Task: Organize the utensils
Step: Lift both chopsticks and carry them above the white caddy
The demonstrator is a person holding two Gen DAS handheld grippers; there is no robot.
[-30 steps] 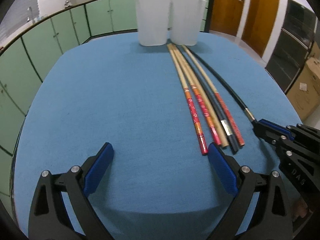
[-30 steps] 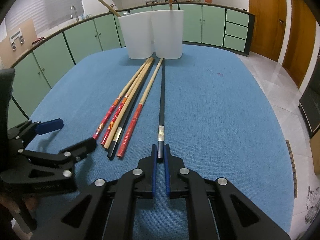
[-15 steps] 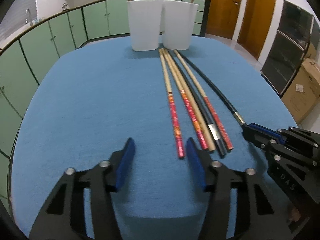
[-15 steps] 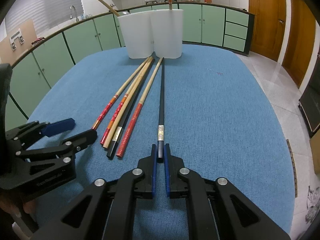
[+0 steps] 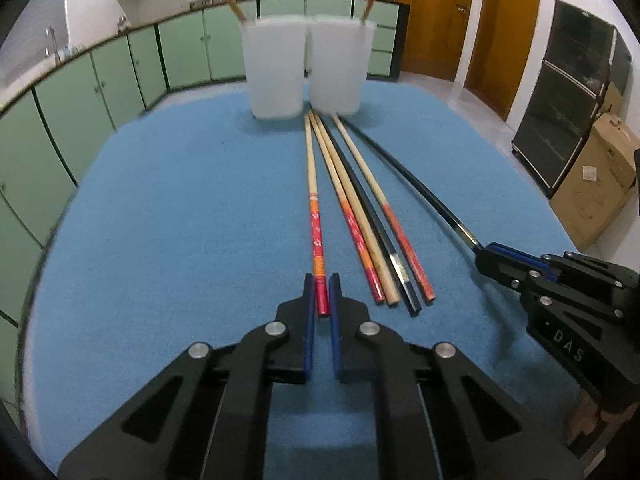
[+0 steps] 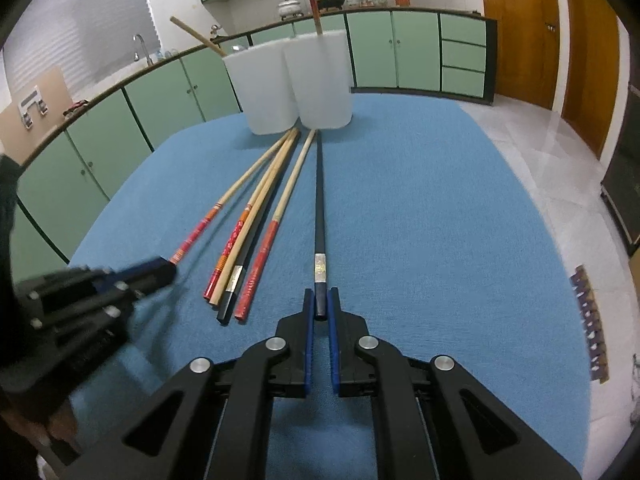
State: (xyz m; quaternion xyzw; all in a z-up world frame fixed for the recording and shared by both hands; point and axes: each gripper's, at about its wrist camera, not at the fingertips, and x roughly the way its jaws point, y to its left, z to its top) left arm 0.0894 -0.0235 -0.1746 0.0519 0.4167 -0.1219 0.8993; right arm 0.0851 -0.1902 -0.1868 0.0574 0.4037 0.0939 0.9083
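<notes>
- Left gripper pinches the red chopstick by its end, beside the others on the blue table.
- Right gripper pinches the black chopstick.
- Two white cups stand beyond.

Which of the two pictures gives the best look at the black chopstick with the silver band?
The right wrist view. There the black chopstick runs straight up the middle, its silver band sharp, its near end pinched in the right gripper. The left wrist view shows the same chopstick off to the side, bent by the lens, its band only just visible.
</notes>
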